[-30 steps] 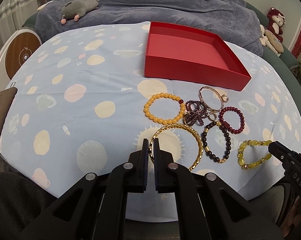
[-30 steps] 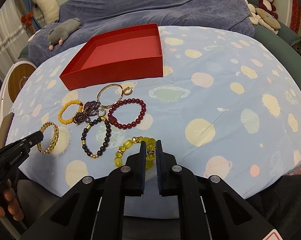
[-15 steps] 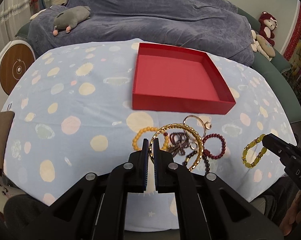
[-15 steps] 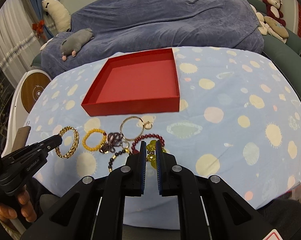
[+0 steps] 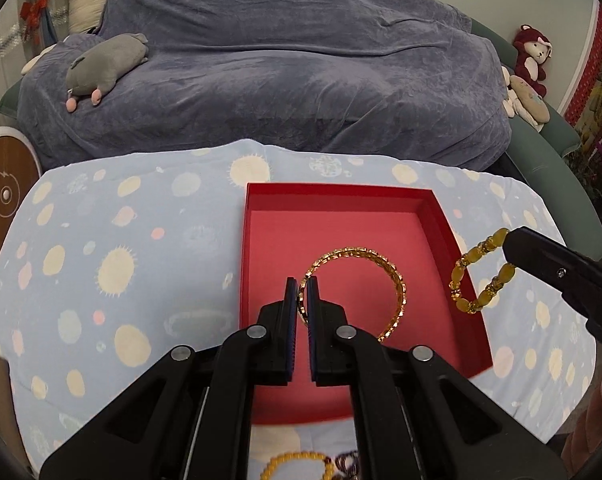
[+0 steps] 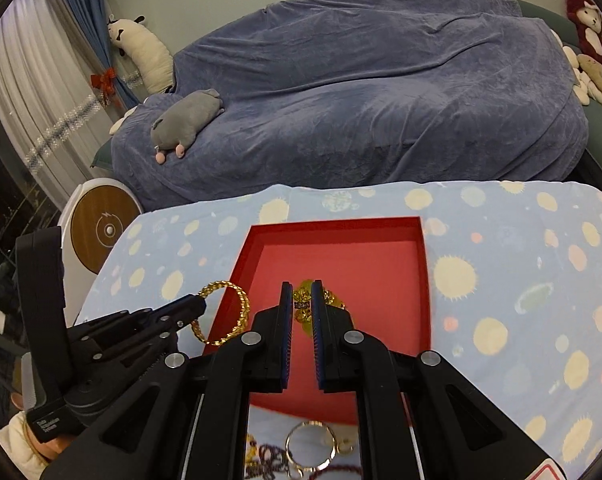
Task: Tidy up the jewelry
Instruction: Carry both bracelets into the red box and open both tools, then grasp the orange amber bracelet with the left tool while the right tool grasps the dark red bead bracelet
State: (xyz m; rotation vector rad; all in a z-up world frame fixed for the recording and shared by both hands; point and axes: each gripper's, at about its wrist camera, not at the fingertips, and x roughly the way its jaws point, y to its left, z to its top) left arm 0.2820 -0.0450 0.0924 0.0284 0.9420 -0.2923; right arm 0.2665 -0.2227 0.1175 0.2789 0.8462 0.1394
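Note:
A shallow red box (image 5: 261, 240) (image 6: 425, 280) lies on the blue spotted tablecloth. My left gripper (image 5: 302, 284) is shut on a gold chain bangle (image 5: 397, 284), held in the air over the box's floor; the bangle also shows in the right wrist view (image 6: 243, 308). My right gripper (image 6: 302, 288) is shut on a yellow bead bracelet (image 6: 307, 288), held above the box; it also shows in the left wrist view (image 5: 467, 260), hanging at the box's right wall. Other bracelets lie in front of the box: orange beads (image 5: 297, 462), a thin gold ring bangle (image 6: 309, 446).
The table's tablecloth (image 5: 113, 264) ends at a far edge before a sofa under a blue cover (image 5: 285, 80). A grey plush toy (image 6: 189, 120) lies on it. A round white and wooden device (image 6: 105, 228) stands at the left.
Both grippers lifted their bracelets off the cloth and carried them forward over the red box. The remaining bracelets have dropped to the bottom edge of both views.

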